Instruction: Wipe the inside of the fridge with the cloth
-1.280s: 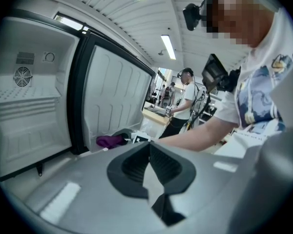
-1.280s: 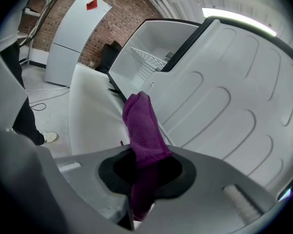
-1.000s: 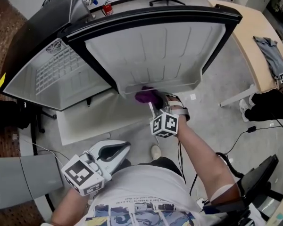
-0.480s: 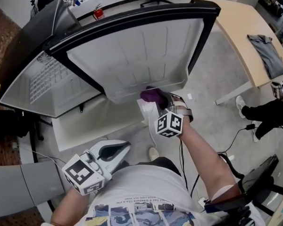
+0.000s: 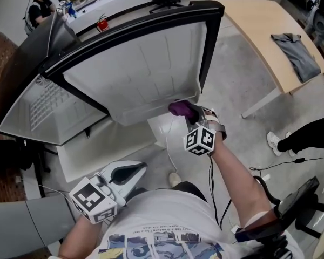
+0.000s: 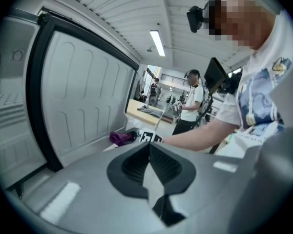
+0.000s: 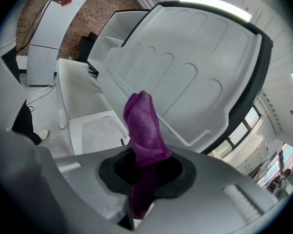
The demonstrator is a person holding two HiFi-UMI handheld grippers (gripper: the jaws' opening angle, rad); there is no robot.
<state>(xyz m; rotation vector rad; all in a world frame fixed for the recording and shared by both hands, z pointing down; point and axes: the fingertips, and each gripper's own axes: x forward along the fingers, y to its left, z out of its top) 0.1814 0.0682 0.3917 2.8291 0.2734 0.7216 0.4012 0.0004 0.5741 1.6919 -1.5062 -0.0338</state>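
Our right tool is clamped on the purple cloth, held at the lower corner of the fridge door's liner, perhaps touching it. Our left tool hangs closed and empty by our waist. The fridge's inner compartment likely awaits wiping.

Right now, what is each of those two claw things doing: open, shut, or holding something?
Left gripper: shut, nothing between its jaws.
Right gripper: shut on the purple cloth.

Right gripper, arm outstretched, pinches the cloth; left gripper (jaws together) held low.
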